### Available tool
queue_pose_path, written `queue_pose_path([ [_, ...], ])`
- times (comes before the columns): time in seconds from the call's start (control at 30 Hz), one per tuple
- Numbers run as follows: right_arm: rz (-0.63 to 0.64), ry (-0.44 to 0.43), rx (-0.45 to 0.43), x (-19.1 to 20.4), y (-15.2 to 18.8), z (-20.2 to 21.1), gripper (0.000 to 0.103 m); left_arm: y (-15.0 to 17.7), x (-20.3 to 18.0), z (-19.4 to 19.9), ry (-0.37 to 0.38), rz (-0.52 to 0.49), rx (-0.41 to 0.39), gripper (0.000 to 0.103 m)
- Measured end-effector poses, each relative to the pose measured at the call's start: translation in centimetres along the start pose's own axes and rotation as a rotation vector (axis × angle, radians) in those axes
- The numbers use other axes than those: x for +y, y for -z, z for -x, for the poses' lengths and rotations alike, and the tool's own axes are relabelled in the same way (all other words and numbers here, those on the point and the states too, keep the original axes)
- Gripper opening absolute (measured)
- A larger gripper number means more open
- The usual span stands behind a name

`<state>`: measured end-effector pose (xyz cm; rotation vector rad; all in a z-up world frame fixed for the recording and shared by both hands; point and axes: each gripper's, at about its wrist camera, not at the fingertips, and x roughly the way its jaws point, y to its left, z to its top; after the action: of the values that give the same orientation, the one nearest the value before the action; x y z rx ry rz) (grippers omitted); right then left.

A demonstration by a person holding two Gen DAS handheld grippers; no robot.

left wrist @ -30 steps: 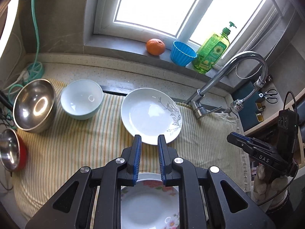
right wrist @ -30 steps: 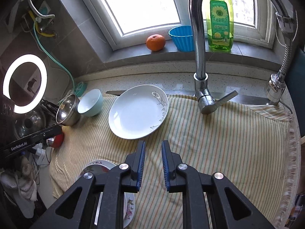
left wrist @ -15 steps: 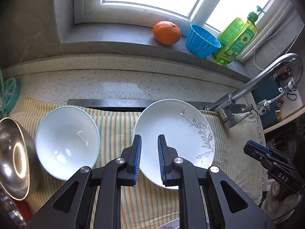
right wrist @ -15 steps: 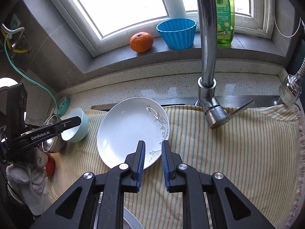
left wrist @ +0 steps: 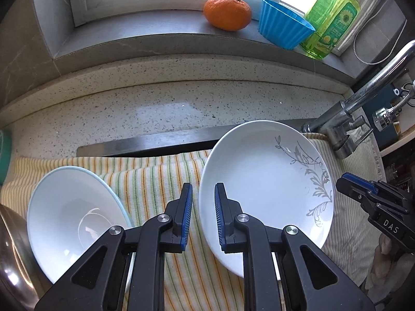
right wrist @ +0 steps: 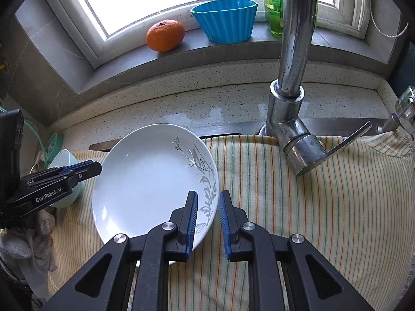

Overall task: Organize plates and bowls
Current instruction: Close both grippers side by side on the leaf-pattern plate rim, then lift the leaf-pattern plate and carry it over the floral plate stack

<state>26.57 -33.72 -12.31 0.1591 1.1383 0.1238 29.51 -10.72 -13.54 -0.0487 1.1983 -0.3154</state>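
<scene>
A white plate with a grey leaf pattern (left wrist: pixel 259 181) (right wrist: pixel 150 176) lies on a striped cloth (right wrist: pixel 311 207). To its left stands a pale blue bowl (left wrist: pixel 72 212) (right wrist: pixel 66 158), white inside. My left gripper (left wrist: pixel 203 186) hovers over the plate's left rim, jaws a narrow gap apart, nothing held. My right gripper (right wrist: pixel 208 194) hovers over the plate's right rim with the same narrow gap, empty. Each gripper shows in the other's view: the right gripper (left wrist: pixel 345 178) at the right edge, the left gripper (right wrist: pixel 88 167) in front of the bowl. Whether either touches the plate I cannot tell.
A steel bowl (left wrist: pixel 10 246) sits at the far left. A chrome faucet (right wrist: pixel 293 103) rises right of the plate, its lever (right wrist: pixel 350 140) pointing right. On the window sill stand an orange (left wrist: pixel 227 11), a blue cup (left wrist: pixel 282 26) and a green soap bottle (left wrist: pixel 334 23).
Both grippers have come down and forward toward the leaf-pattern plate, which looms larger now. The flowered plate near the front has dropped out of view. Both jaw gaps are unchanged.
</scene>
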Motion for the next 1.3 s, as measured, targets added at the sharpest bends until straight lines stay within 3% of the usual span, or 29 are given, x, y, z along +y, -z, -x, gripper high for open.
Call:
queue_pose_path([
  [0.3, -0.031, -0.010, 0.026, -0.7, -0.3, -2.0, 0.016, -0.5, 0.0, -1.3, 0.028, 0.000, 0.033, 0.014],
  [1.07, -0.034, -0.010, 0.066, -0.6, -0.8, -3.4, 0.008, -1.0, -1.0, -1.8, -0.003, -0.044, 0.029, 0.011],
  [1.3, -0.059, -0.010, 0.058, -0.9, -0.7, -2.9, 0.008, -0.7, -0.6, -1.6, 0.021, -0.003, 0.032, 0.011],
])
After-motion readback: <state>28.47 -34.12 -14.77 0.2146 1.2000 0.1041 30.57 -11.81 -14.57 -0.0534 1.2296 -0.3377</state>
